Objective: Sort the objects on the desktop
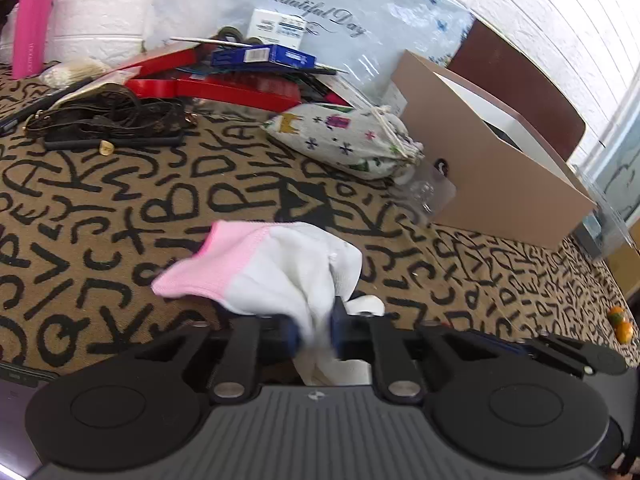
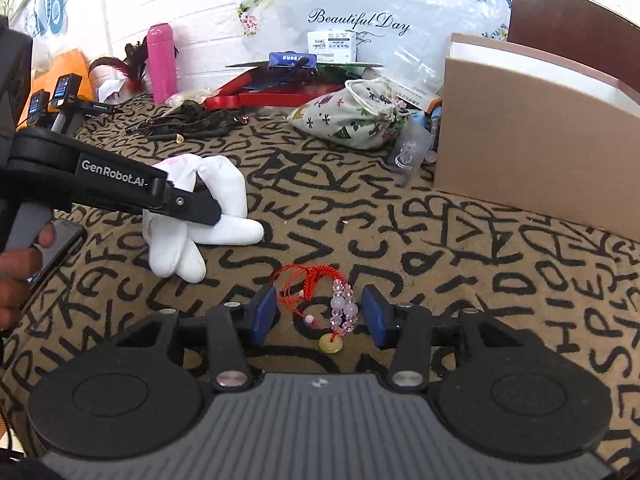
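Left hand-held gripper [image 1: 314, 330]: blue pads pressed together on the white sock [image 1: 296, 276], pink cuff end pointing left. From the right wrist view the same left hand-held gripper [image 2: 200, 210] sits over a pair of white socks [image 2: 200, 208] lying on the letter-print worktop [image 2: 440, 280]; the toe ends hang or rest below and to its right. Can't tell whether the sock is fully off the surface.

Right hand-held gripper [image 2: 320, 316]: pads spread wide, nothing pinched. Between them on the worktop lies a bead bracelet [image 2: 342, 308] with a red cord [image 2: 304, 284] and a yellow ring pendant [image 2: 331, 343]. Pads are on either side of it, not touching it as far as I can see.

Tan cardboard box [image 2: 532, 140] stands at the right rear, open top. Just beside its near-left corner: a clear plastic packet [image 2: 410, 148]. Left of that, a printed drawstring pouch [image 2: 352, 116]. Behind it, a red tray [image 2: 280, 98] stacked with a blue box [image 2: 292, 60] and other items, against a "Beautiful Day" bag [image 2: 360, 20]. Pink bottle [image 2: 160, 64] stands upright at the left rear by the wall. Dark straps and cables [image 2: 192, 120] are piled in front of it. Two small orange fruits [image 1: 620, 322] at the far right edge in the left wrist view.
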`<state>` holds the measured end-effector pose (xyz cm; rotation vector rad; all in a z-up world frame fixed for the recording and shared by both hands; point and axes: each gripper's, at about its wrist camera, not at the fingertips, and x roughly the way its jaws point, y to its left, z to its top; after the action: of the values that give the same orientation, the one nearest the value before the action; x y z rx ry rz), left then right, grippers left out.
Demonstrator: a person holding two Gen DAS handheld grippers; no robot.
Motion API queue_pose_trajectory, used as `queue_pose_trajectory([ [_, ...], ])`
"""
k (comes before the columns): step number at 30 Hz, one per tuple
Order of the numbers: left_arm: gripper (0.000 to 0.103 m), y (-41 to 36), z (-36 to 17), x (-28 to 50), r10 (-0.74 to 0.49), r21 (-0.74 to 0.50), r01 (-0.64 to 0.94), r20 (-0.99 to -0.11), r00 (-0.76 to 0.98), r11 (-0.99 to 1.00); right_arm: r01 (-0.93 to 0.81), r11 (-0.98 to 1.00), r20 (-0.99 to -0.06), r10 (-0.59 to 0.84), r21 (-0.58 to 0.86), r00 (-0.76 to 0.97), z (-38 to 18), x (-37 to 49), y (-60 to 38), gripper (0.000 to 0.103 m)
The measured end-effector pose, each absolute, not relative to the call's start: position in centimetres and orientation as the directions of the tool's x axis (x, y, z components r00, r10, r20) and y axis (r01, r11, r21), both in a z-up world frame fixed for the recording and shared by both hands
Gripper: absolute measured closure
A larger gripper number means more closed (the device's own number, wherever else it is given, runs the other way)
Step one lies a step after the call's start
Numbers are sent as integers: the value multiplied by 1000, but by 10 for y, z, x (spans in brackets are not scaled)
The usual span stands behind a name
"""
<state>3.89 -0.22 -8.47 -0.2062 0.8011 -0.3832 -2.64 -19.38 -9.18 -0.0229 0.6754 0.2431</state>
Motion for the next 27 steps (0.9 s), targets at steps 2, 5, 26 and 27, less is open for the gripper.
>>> queue_pose_trajectory([
  [2,94,-5,-80,36,-420,-318,275,-647,636,907,-229,972,-623,213,56,753,-89,-26,-194,93],
  [5,94,-11,-67,32,-442,-310,314,-623,646,897,-223,968,-611,244,113,753,-83,-27,-203,99],
  [26,94,-117,68,67,-628,-267,569,-378,680,777,-106,986,-284,140,132,948,42,-34,-302,99],
  [27,94,-124,71,73,-635,-273,574,-379,673,772,-86,988,-270,118,127,956,47,-31,-309,99],
])
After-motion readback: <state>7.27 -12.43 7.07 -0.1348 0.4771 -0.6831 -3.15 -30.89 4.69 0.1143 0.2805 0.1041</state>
